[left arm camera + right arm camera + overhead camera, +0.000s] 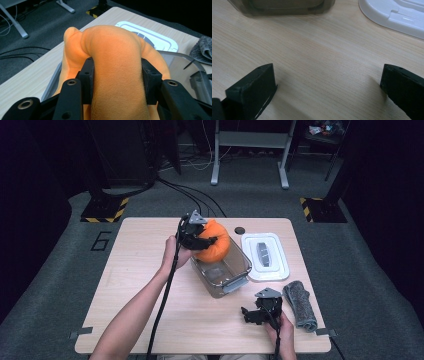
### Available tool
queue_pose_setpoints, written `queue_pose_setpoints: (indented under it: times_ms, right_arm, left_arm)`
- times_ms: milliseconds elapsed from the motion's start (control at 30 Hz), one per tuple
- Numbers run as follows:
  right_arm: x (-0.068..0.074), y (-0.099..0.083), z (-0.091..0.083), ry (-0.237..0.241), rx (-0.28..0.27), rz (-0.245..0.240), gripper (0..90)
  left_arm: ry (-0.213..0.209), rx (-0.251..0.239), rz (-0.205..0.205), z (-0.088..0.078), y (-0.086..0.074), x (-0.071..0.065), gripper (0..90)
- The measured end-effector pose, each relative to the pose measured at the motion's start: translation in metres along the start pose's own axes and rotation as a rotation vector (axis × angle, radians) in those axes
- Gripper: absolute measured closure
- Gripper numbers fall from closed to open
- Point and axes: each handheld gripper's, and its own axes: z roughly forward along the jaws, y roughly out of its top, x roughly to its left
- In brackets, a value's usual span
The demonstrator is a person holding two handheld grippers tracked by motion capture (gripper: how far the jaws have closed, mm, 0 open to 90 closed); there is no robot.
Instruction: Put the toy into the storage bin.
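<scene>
An orange plush cloth (214, 243) is bunched into a ball over the far end of a clear plastic container (222, 267). My left gripper (200, 239) is shut on it from the left side. In the left gripper view the orange cloth (117, 65) bulges between both black pads (88, 75), with the container (185, 67) behind it. My right gripper (254, 315) rests low over the wooden table (150, 285) near the front edge, open, nothing between its fingers (259, 85). The container's near wall (282, 7) lies ahead of it.
A white lid (265, 256) lies flat to the right of the container, also in the right gripper view as a white lid (394, 15). A grey rolled towel (301, 304) sits at the table's right front. A small dark disc (239, 230) lies near the far edge.
</scene>
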Motion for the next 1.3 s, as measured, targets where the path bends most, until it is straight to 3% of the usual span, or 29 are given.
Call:
queue_pose_setpoints:
  times_ms: [467, 1300]
  right_arm:
    - [0.0, 0.0, 0.0, -0.001, 0.001, 0.002, 0.0]
    - [0.0, 0.0, 0.0, 0.003, 0.001, 0.003, 0.0]
  left_arm:
    - [-0.002, 0.036, -0.013, 0.021, -0.009, 0.001, 55.1]
    - [0.017, 0.173, -0.025, 0.052, -0.022, 0.008, 52.8]
